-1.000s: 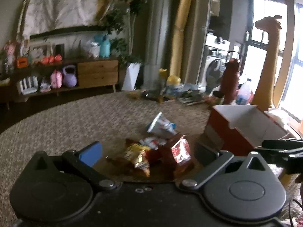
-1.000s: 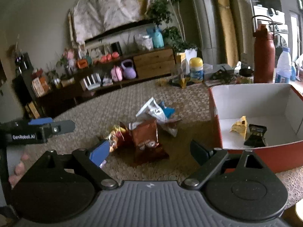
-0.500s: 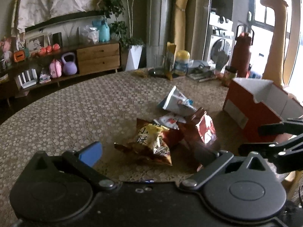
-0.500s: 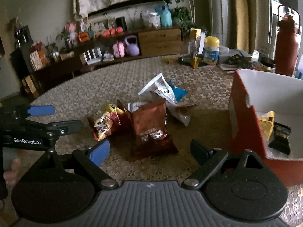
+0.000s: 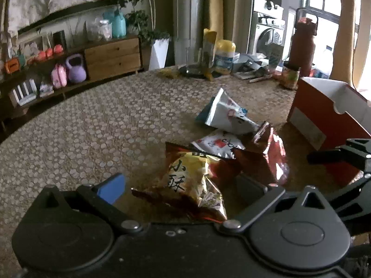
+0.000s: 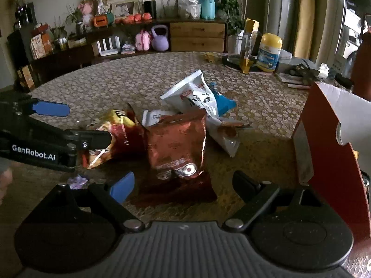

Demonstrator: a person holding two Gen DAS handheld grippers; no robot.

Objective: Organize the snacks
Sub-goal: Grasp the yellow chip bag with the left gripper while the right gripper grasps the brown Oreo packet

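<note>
A pile of snack bags lies on the patterned round table [image 5: 92,127]. A yellow bag [image 5: 192,180] sits just ahead of my left gripper [image 5: 180,186], which is open, its pads not touching the bag. A red-brown bag [image 6: 178,148] stands tilted before my open right gripper [image 6: 183,185]. Behind them lie a white bag [image 6: 197,95] and a blue one [image 6: 222,102]. The red box [image 6: 331,139] with a white inside stands to the right. In the right wrist view the left gripper [image 6: 76,122] reaches in beside the yellow bag [image 6: 116,125].
At the table's far side stand a glass [image 6: 235,48], a yellow-lidded jar [image 6: 269,53], a dark red bottle [image 5: 303,44] and loose clutter. The right gripper's fingers [image 5: 336,155] cross in front of the box [image 5: 324,125]. A shelf unit lines the back wall.
Both grippers have come down and forward toward the snack pile, so the bags look larger and closer. Both have stayed open. The bags have not moved.
</note>
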